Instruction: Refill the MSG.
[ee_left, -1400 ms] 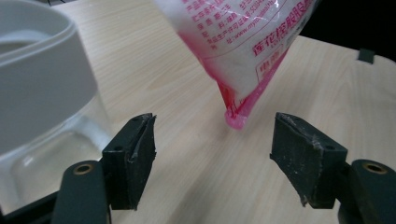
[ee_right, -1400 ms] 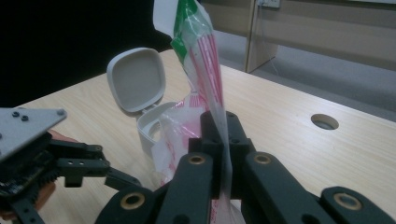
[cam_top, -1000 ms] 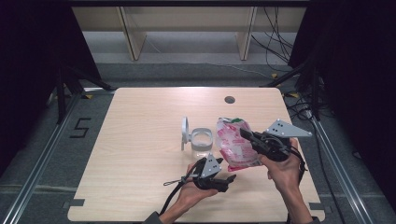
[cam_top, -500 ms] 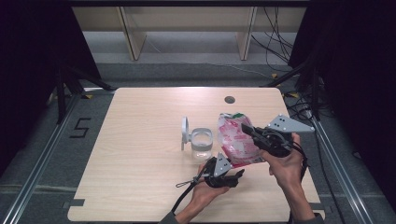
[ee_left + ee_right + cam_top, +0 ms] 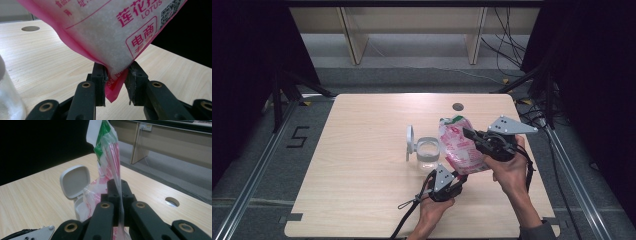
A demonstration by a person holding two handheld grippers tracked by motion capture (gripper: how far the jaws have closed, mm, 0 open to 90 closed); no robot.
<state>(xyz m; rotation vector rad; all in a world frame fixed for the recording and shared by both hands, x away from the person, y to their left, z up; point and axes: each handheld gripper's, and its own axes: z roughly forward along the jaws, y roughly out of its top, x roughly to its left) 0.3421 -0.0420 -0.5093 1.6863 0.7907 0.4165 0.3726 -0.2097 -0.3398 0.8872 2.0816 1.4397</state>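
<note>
Currently the pink bag [image 5: 460, 150] is clamped by the right hand-held gripper [image 5: 471, 134], while the left hand-held gripper [image 5: 116, 77], its jaws just closing, is pressed on the bag's bottom corner.

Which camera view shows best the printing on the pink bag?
The left gripper view: the pink bag is close there, with readable red print and a code. The high view shows it small, its print illegible. The right gripper view sees its thin upper edge.

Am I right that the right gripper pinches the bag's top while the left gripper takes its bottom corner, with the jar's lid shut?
Not quite: the jar has its lid flipped open, as the right gripper view shows. The right gripper does pinch the bag near its top, and the left gripper, jaws just closing, takes the bottom corner.
</note>
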